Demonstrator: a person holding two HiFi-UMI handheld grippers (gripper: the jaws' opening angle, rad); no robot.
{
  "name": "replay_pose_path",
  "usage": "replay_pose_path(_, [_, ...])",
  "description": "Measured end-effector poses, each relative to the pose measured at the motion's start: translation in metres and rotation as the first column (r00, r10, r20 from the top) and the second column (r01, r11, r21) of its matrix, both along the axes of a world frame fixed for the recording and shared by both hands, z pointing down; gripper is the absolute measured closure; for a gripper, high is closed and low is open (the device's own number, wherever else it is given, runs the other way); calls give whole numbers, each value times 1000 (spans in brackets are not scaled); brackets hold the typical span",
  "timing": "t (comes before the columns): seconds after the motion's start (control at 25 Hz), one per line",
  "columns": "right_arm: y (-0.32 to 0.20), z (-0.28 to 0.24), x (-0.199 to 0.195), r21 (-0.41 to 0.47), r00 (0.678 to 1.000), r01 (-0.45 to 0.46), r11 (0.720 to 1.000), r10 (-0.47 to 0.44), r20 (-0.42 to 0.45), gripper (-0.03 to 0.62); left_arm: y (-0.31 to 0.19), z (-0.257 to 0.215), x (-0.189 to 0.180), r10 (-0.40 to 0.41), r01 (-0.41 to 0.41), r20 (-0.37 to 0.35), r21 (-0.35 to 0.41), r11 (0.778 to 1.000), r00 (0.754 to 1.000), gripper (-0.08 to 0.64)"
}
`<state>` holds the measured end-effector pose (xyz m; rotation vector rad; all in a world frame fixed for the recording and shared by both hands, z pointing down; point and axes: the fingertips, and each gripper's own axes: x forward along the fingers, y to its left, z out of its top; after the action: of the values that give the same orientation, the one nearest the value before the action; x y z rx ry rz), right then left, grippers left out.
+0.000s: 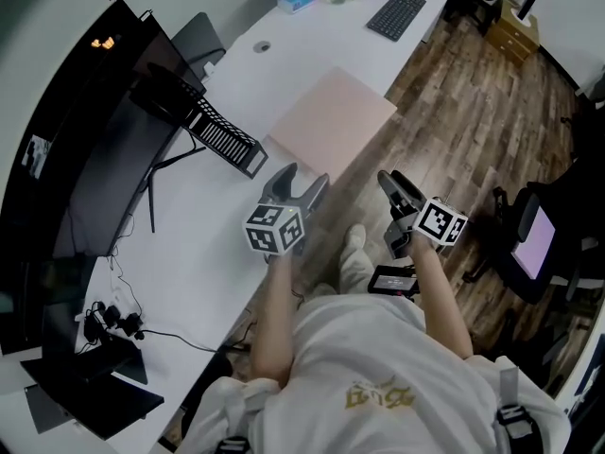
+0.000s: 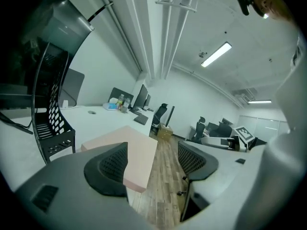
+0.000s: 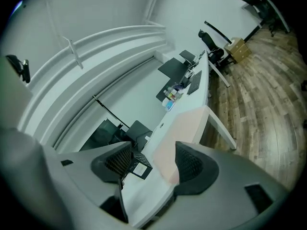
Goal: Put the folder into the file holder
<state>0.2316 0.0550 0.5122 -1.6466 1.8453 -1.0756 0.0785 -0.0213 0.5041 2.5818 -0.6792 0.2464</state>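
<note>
A pale pink folder [image 1: 331, 121] lies flat on the white desk [image 1: 198, 253], its near edge at the desk's rim. Left of it stands the black mesh file holder [image 1: 222, 135]. My left gripper [image 1: 304, 180] is open just before the folder's near corner, with nothing gripped. My right gripper [image 1: 389, 182] is open too, off the desk's edge over the wooden floor. In the left gripper view the folder [image 2: 132, 150] shows ahead between the jaws and the file holder [image 2: 53, 123] stands at left. The right gripper view has the folder [image 3: 187, 126] ahead and the file holder [image 3: 136, 164] further left.
A large dark monitor [image 1: 104, 159] stands along the desk's left. A keyboard [image 1: 397, 12], a tissue box [image 1: 296, 0] and bottles sit at the far end. Cables [image 1: 113, 324] lie at the near left. Office chairs [image 1: 529, 239] stand on the floor at right.
</note>
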Motion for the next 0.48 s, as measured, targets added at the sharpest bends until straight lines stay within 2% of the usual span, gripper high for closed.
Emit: replay_pose_path(0.48, [-65, 40, 50, -69, 997, -3, 998, 8, 77, 314, -68, 30, 53, 40, -38, 96, -31, 999, 995, 230])
